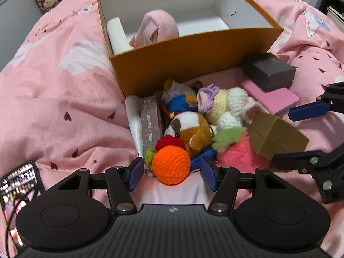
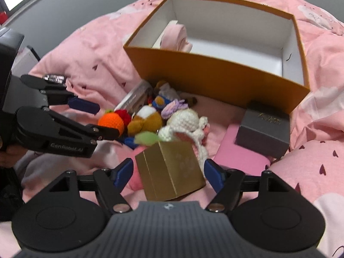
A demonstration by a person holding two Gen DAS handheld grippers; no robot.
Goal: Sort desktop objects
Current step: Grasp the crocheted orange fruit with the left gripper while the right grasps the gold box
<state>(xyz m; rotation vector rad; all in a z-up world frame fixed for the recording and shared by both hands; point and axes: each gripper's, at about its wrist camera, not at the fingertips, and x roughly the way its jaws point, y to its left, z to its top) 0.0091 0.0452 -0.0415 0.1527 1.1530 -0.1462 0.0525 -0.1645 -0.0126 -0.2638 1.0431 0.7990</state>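
A heap of small things lies on the pink bedspread in front of an open orange box (image 1: 189, 60). My left gripper (image 1: 172, 174) is open, and its blue pads stand on either side of an orange crochet ball (image 1: 171, 164) with a gap on each side. A tilted gold cardboard box (image 2: 169, 169) sits between the fingers of my right gripper (image 2: 168, 174), which is open. Its pads are very near the box's sides, and a small gap shows on the left. In the orange box lie a pink cloth (image 1: 159, 25) and a white roll (image 1: 117, 34).
The heap holds a brown-and-white plush (image 1: 191, 131), a white crochet toy (image 1: 234, 101), a pink fluffy toy (image 1: 238, 154) and a card box (image 1: 150, 122). A dark grey box (image 1: 271, 71) stands on a pink notebook (image 1: 273, 99) to the right. A phone (image 1: 19, 182) lies at the lower left.
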